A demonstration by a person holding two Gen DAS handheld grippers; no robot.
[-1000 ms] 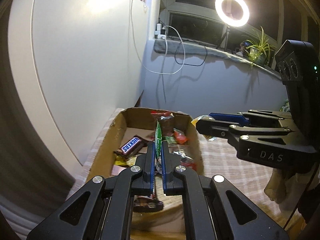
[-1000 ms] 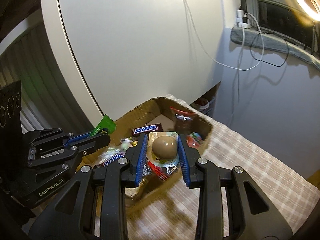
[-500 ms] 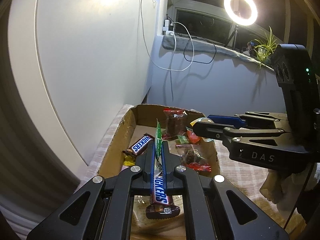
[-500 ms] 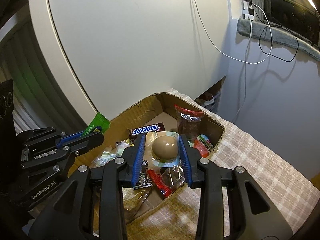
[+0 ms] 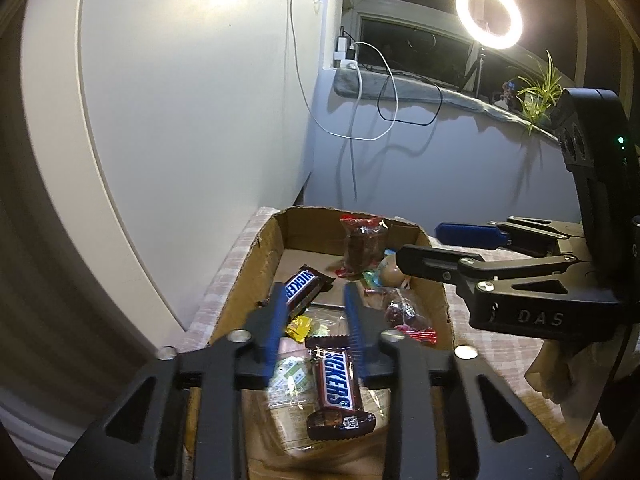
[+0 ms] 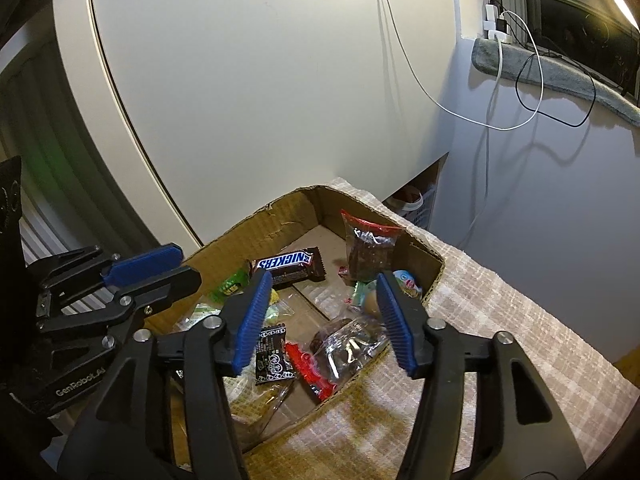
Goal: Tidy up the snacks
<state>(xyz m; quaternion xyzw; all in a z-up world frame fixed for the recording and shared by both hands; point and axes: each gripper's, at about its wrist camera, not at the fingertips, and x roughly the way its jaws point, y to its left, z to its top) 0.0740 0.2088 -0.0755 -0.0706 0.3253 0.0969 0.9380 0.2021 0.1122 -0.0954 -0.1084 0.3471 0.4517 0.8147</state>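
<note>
A shallow cardboard box (image 5: pixel 236 292) (image 6: pixel 434 276) on a checked cloth holds several snacks. My left gripper (image 5: pixel 316 300) is open and empty above it; a green packet (image 5: pixel 290 376) lies in the box below, beside a Snickers bar (image 5: pixel 334 388). A second Snickers bar (image 5: pixel 302 284) (image 6: pixel 286 266) lies further back. My right gripper (image 6: pixel 320 288) is open and empty over the box's right side; the brown egg snack (image 6: pixel 370 300) (image 5: pixel 390 274) lies below it. A red-topped brownie bag (image 6: pixel 370 250) leans on the far wall.
A large white panel (image 6: pixel 260 80) stands close behind the box. White and black cables (image 6: pixel 520 92) hang from a sill at right. A ring light (image 5: pixel 489 14) and a plant (image 5: pixel 538 94) are on the sill. The checked cloth (image 6: pixel 500 320) extends right.
Both grippers have opened over the box. The left one let go of the green packet and the right one let go of the egg snack; both now lie in the box.
</note>
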